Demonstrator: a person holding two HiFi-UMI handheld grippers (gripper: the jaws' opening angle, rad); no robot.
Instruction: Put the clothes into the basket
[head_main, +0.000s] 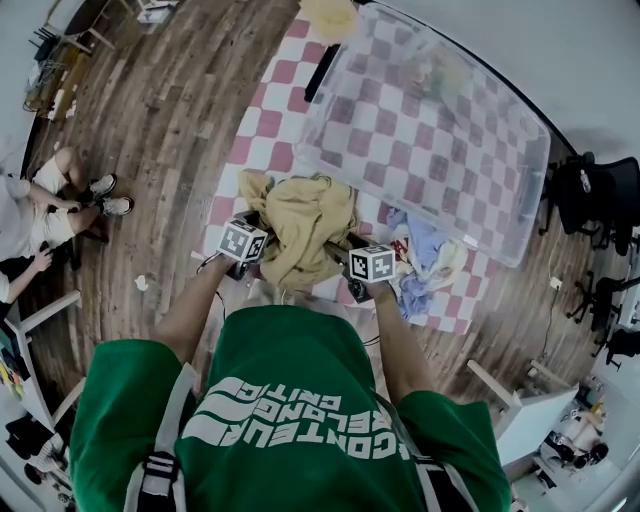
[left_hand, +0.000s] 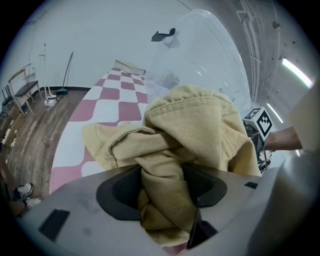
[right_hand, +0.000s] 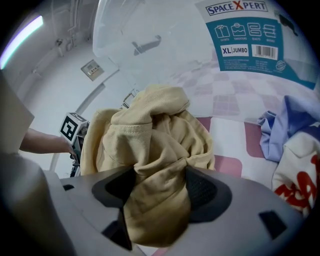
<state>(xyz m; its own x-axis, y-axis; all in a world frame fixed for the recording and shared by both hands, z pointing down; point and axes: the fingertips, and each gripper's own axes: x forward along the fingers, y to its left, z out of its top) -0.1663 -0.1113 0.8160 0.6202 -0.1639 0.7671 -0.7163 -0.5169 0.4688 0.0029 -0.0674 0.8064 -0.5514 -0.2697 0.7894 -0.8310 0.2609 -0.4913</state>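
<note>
A crumpled yellow garment (head_main: 305, 222) hangs bunched between my two grippers above the pink and white checked mat (head_main: 268, 122). My left gripper (head_main: 262, 234) is shut on a fold of it, and the cloth fills the jaws (left_hand: 162, 187). On the other side my right gripper (head_main: 346, 252) is shut on another fold (right_hand: 160, 192). The basket is a large clear plastic bin (head_main: 500, 150) lying just beyond the garment, and it looms behind the cloth in both gripper views (left_hand: 210, 55) (right_hand: 175, 45). Beside my right gripper lie a blue garment (right_hand: 285, 130) and a white one with red print (right_hand: 300, 180).
More loose clothes (head_main: 425, 258) are heaped on the mat at my right. A person sits on the wooden floor at the far left (head_main: 50, 200). Black chairs (head_main: 600, 200) stand at the right, and a yellow item (head_main: 330, 18) lies past the bin's far end.
</note>
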